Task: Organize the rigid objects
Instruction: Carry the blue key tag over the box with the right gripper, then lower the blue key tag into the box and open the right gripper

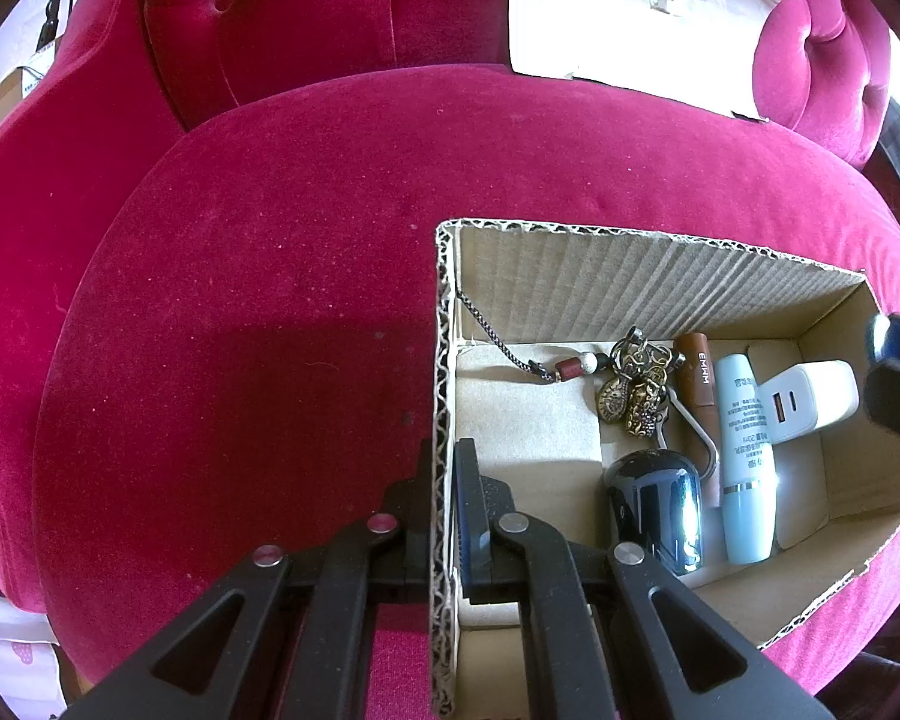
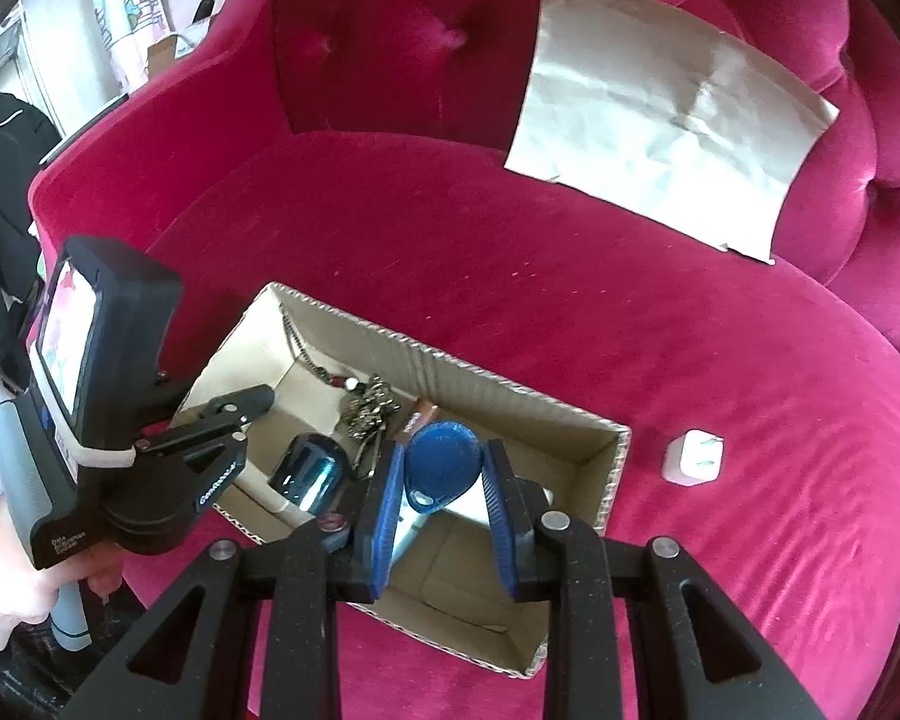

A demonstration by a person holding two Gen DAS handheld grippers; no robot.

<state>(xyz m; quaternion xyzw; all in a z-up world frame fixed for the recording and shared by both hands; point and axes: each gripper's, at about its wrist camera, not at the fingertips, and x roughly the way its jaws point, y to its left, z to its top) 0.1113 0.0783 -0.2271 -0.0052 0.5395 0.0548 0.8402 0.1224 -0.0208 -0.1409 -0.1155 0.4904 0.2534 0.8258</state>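
An open cardboard box sits on a red velvet seat. Inside lie a bunch of keys with charms, a brown tube, a light blue tube, a white charger and a shiny dark blue rounded case. My left gripper is shut on the box's left wall. My right gripper is shut on a blue teardrop key fob, held above the box. A second white charger lies on the seat right of the box.
A sheet of pale cardboard leans against the tufted backrest. The red armrests curve around both sides. Boxes and cloth stand beyond the left armrest.
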